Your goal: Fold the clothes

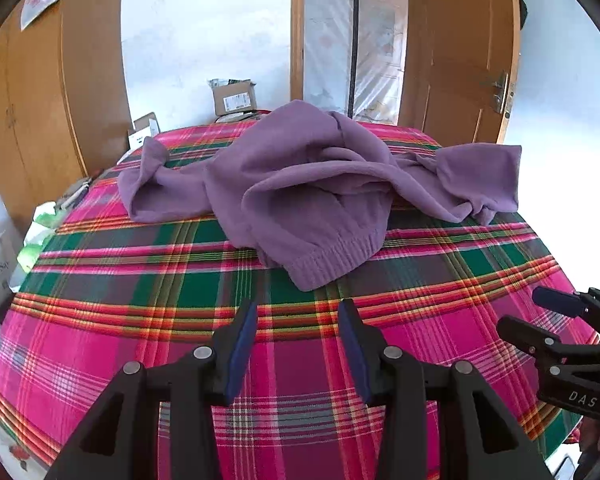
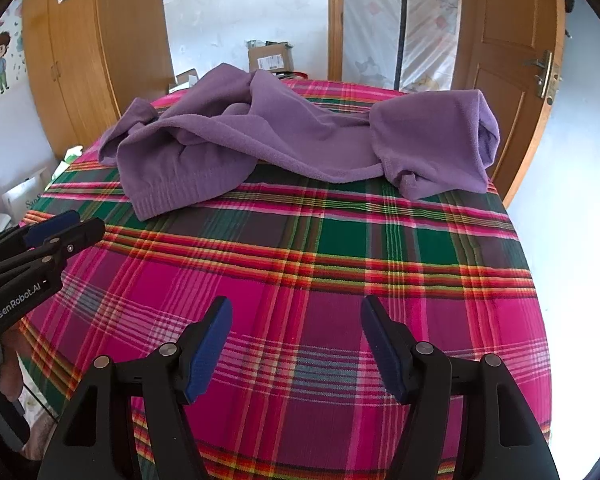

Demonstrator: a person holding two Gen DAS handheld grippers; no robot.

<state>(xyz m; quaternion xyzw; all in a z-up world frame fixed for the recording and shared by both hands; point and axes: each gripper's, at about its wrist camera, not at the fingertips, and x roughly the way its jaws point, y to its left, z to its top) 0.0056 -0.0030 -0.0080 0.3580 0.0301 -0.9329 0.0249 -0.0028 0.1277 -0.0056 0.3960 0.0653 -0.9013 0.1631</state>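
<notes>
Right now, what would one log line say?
stage: before first grasp | left gripper: open | right gripper: open | purple garment: crumpled, untouched | plaid bedcover

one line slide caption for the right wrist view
Open right gripper hovers over a plaid bedspread, facing a crumpled purple fleece garment; left gripper at left.

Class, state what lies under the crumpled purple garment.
The purple garment lies crumpled on the plaid bedcover, which shows all around it. Anything beneath its folds is covered, so unseen.
</notes>
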